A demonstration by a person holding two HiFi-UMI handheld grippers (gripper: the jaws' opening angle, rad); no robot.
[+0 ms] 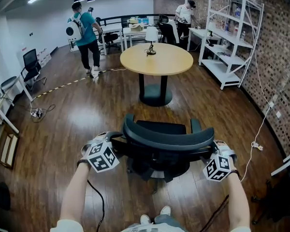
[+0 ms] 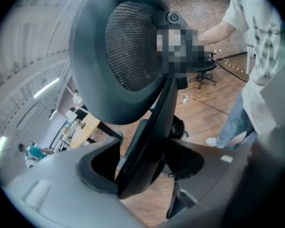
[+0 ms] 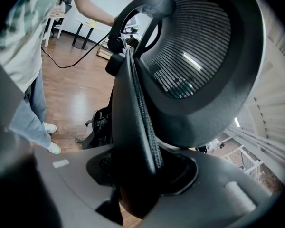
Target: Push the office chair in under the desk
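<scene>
Two grippers, one chair: the left gripper (image 1: 111, 141) and the right gripper (image 1: 213, 149) each have their jaws clamped on a side edge of the office chair (image 1: 166, 139) backrest (dark mesh). It stands on the wood floor (image 1: 63, 129), well apart from the one round table (image 1: 171, 62) ahead, which carries a single lamp (image 1: 151, 35). Print on the holder's shirt (image 2: 263, 32) is too blurred to read. Farthest off are two people (image 1: 86, 33) and one white shelf unit (image 1: 229, 37).

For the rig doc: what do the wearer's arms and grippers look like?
The left gripper and right gripper each carry a white cube with black square markers; jaws grey with dark pads. Black cable trails from the left. Bare forearms, pale short sleeves.
</scene>
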